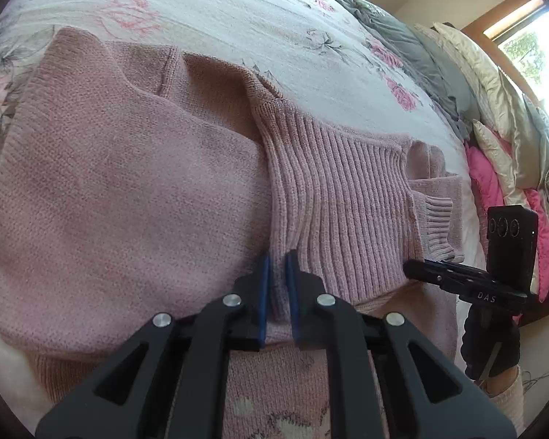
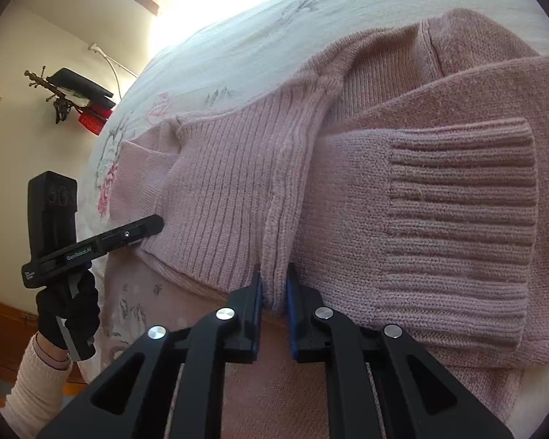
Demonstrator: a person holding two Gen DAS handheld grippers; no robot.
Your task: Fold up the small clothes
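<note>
A pink knit sweater (image 1: pixel 128 201) lies on a floral bedspread (image 1: pixel 238 11), sleeves folded across its body. Its ribbed hem (image 1: pixel 329 190) is lifted and turned up over the body. My left gripper (image 1: pixel 277 270) is shut on a pinch of that ribbed hem between its blue pads. In the right wrist view, my right gripper (image 2: pixel 274 283) is shut on a fold of the same hem (image 2: pixel 230 183), right beside a sleeve with a ribbed cuff (image 2: pixel 457 219). Each gripper shows in the other's view: the right gripper (image 1: pixel 415 270) and the left gripper (image 2: pixel 153 225) both bite the hem's edge.
Grey, cream and pink bedding (image 1: pixel 494 153) is piled along the bed's far right side, under a window (image 1: pixel 527 47). A wall hook with dark items (image 2: pixel 77 91) hangs beyond the bed. A black-gloved hand (image 2: pixel 69 314) holds the left gripper near the wooden bed edge (image 2: pixel 3 314).
</note>
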